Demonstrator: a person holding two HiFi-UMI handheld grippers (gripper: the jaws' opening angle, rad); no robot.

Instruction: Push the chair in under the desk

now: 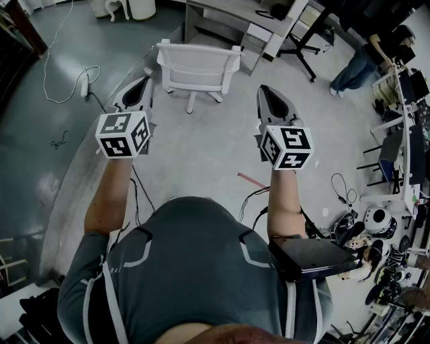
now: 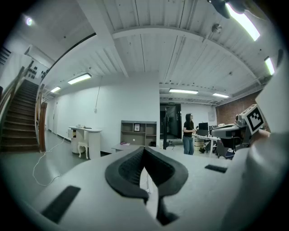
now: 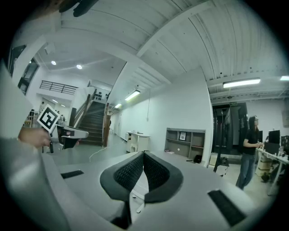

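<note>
Chair (image 1: 199,66): white, standing near the desk (image 1: 232,19), not under it.
Left gripper (image 1: 142,83): left of the chair, jaws together, nothing between them.
Right gripper (image 1: 264,91): right of the chair, jaws together, nothing between them.
Head view only: the whole chair from above.
Gripper views only: staircase (image 2: 18,122) far left of the chair, shelf unit (image 2: 138,132) beyond it.
Markings: cubes (image 1: 123,134) bear black-and-white square patterns.

The person wears a dark grey short-sleeved shirt (image 1: 191,269) with pale shoulder stripes; the grey left claw (image 1: 143,80) and right claw (image 1: 264,89) each bear a white, black-marked cube (image 1: 123,134).
</note>
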